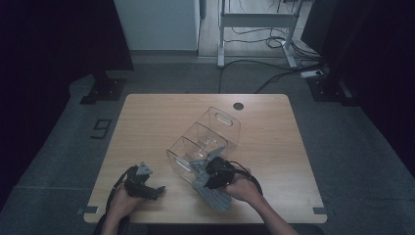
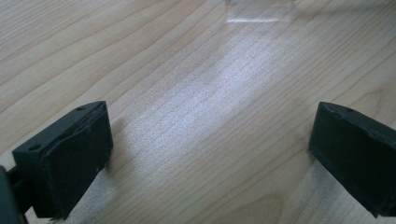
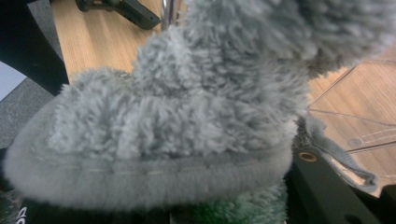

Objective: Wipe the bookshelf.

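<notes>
High view: right gripper [image 1: 208,169] at the near end of the clear organizer [image 1: 205,142], jaws clamped on a grey chenille mitt [image 1: 213,196] that hangs toward the near table [image 1: 147,122] edge. Right gripper view adds detail: shaggy grey pile [image 3: 187,102], stitched hem, a hanging loop [image 3: 345,163], a green fuzzy patch [image 3: 233,210] underneath, organizer wall at right.

Left gripper [image 1: 147,188] sits near the front-left edge, well apart from the organizer. Left gripper view: jaws spread wide over bare wood, nothing between them.

Room: left and far-left of the tabletop open; organizer lies diagonal mid-table; mitt close to the near edge.
</notes>
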Available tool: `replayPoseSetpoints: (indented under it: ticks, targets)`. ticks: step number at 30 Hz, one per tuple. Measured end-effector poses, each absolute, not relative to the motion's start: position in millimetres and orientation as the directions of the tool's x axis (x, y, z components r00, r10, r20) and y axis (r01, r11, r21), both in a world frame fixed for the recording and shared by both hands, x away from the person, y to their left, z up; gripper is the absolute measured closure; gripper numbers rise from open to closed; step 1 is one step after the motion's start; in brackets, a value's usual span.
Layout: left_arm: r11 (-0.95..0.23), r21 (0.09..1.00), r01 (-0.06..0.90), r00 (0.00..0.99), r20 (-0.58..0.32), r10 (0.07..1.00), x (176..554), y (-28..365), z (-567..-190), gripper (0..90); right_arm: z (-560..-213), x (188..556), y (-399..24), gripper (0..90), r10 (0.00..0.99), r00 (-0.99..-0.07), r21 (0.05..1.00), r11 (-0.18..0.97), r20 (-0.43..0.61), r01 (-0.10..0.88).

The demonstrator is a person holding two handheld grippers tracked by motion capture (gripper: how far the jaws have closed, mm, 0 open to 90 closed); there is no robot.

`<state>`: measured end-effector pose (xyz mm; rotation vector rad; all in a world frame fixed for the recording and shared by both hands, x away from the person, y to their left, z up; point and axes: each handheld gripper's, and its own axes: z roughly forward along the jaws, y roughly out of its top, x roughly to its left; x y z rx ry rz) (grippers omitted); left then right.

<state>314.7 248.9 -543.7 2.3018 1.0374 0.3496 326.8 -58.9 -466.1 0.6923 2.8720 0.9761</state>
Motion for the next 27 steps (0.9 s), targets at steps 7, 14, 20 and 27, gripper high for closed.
replayPoseSetpoints:
  ticks: [7,14,20,27]
  targets:
    - [-0.527,0.606,0.596,0.663,-0.002,0.749,315,249,-544,0.0,-483,326,-58,63.0,0.428,-0.899,0.564,0.721,0.097,0.404]
    - [-0.525,0.607,0.596,0.663,-0.003,0.749,315,249,-544,0.0,-500,324,-57,63.0,0.432,-0.899,0.543,0.737,0.078,0.402]
    - [-0.524,0.611,0.594,0.663,-0.003,0.748,315,249,-544,0.0,-504,323,-57,63.2,0.437,-0.896,0.544,0.735,0.076,0.405]
    - [-0.518,0.621,0.588,0.664,-0.005,0.748,315,249,-545,0.0,-491,320,-63,64.7,0.432,-0.9,0.546,0.739,0.066,0.395]
